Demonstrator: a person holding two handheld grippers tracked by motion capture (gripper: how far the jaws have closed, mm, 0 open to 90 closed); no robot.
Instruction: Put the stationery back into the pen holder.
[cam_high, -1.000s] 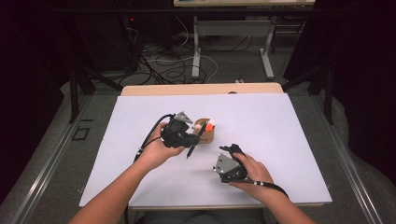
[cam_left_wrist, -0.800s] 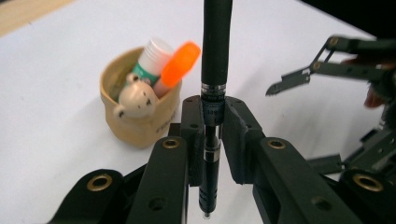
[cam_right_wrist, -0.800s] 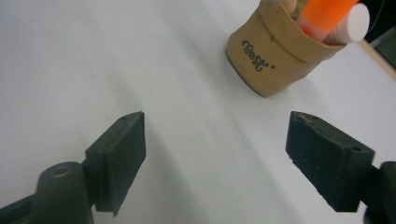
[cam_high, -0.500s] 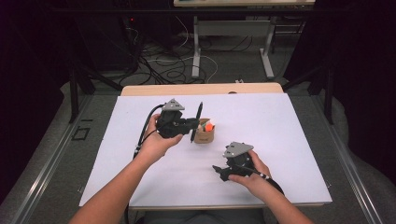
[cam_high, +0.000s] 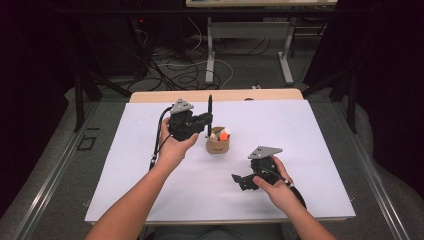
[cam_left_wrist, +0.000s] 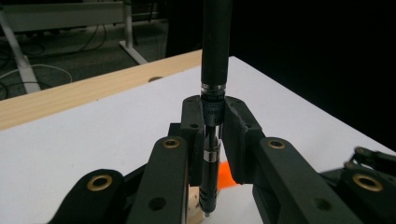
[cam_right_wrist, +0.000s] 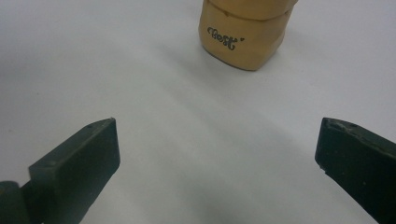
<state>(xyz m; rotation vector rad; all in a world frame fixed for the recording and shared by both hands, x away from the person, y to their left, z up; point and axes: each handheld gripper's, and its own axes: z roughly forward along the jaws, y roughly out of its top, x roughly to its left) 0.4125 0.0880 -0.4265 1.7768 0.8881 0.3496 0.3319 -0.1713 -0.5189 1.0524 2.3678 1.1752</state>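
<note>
My left gripper (cam_high: 205, 121) hangs above the white table sheet (cam_high: 310, 135), shut on a black pen (cam_high: 209, 111) that stands upright. In the left gripper view the pen (cam_left_wrist: 216, 56) is clamped between both pads, tip down over a small tan cup (cam_left_wrist: 194, 206) with an orange item (cam_left_wrist: 226, 173) in it. That cup (cam_high: 218, 145) stands at mid table, just right of the pen. My right gripper (cam_high: 241, 181) lies low at the front right. Its jaws have just been opening and stand wide with nothing between them, facing the cup (cam_right_wrist: 243, 32).
A strip of bare wooden tabletop (cam_high: 150, 96) runs behind the white sheet. Cables (cam_high: 185, 75) and metal desk legs (cam_high: 286, 55) lie on the dark floor beyond. The left gripper's black cable (cam_high: 159, 142) hangs beside the left hand.
The pen in my left gripper has swung from a slant to upright. My right gripper has drifted a little to the right and its jaws have opened wide.
</note>
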